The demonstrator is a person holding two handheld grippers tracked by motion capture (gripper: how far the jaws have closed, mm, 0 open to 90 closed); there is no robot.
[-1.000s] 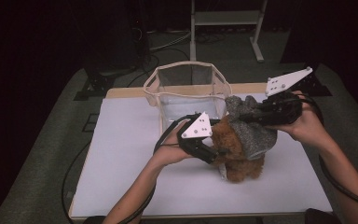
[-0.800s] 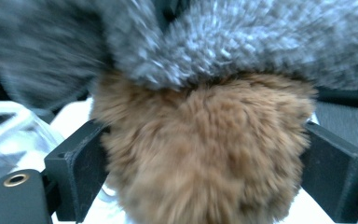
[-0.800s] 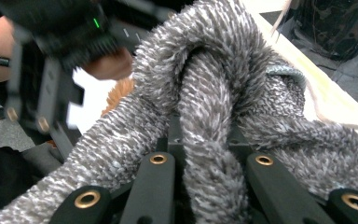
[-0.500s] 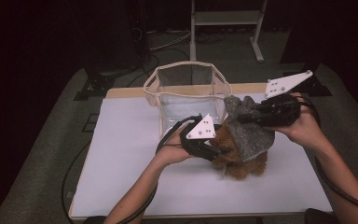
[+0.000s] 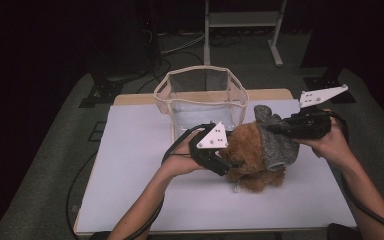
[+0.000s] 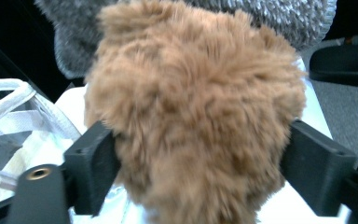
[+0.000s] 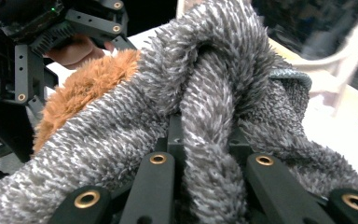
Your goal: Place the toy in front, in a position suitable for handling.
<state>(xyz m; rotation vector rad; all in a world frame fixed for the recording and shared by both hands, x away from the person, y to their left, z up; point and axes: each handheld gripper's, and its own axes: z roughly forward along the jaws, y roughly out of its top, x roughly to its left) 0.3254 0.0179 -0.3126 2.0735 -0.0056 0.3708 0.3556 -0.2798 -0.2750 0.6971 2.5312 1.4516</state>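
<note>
Your left gripper (image 5: 228,163) sits at the near-left flank of the fluffy brown plush toy (image 5: 247,160), which lies on the white table (image 5: 140,165) just in front of the clear mesh-sided basket with a cream rim (image 5: 200,92). In the left gripper view the brown plush toy (image 6: 193,121) bulges between your two black jaws, its fur brushing both inner faces; the jaws have just been opening again after a brief squeeze, and they stand spread around the fur rather than clamped hard on it. Your right gripper (image 5: 275,129) comes in from the right, level with the top of the toy, and its jaws are pressed together on a fold of the grey speckled fleece garment (image 5: 276,142) that wraps the toy's upper and right side. In the right gripper view that grey fleece garment (image 7: 205,116) is bunched into a thick twisted ridge running up between the jaws, with the orange-brown fur (image 7: 88,88) showing beyond it on the left and your left gripper's black body (image 7: 23,56) close behind. The garment covers the toy's far half while the near brown part stays bare. The toy rests on the table, touching it at its lower edge, just beside the basket but outside it. Your left hand (image 5: 180,160) lies low on the table.
</note>
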